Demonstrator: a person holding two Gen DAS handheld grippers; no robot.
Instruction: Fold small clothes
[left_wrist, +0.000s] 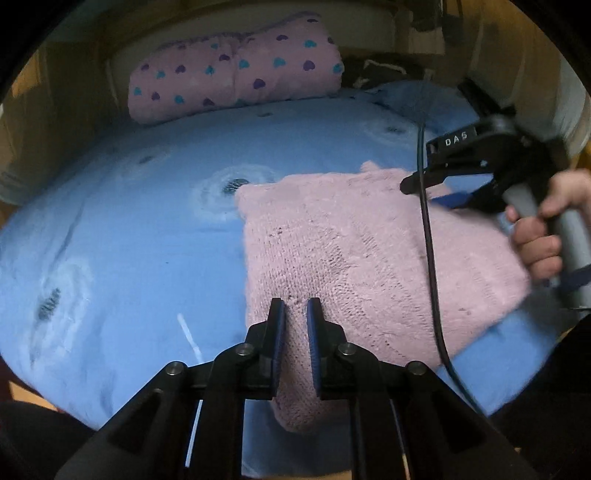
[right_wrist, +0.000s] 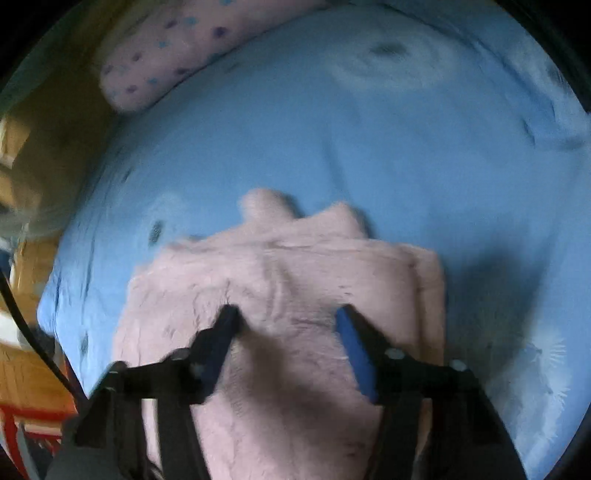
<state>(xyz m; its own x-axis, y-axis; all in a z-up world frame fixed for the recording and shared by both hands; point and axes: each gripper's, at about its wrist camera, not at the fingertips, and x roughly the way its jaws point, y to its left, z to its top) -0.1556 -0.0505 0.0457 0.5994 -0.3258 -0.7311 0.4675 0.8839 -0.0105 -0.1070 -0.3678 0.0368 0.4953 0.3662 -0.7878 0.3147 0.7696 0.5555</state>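
A pink knitted garment (left_wrist: 362, 258) lies folded on the blue bed cover (left_wrist: 147, 240). My left gripper (left_wrist: 296, 306) is over its near left edge, jaws a narrow gap apart with pink knit between them; whether they pinch it is unclear. My right gripper (right_wrist: 286, 314) is open wide, just above the garment (right_wrist: 295, 266), holding nothing. In the left wrist view the right gripper (left_wrist: 443, 184) hangs over the garment's far right side, held by a hand.
A pink pillow with blue and purple hearts (left_wrist: 236, 70) lies at the head of the bed, also in the right wrist view (right_wrist: 166, 48). A black cable (left_wrist: 430, 258) crosses the garment. Wooden floor (right_wrist: 22, 369) shows past the bed's left edge.
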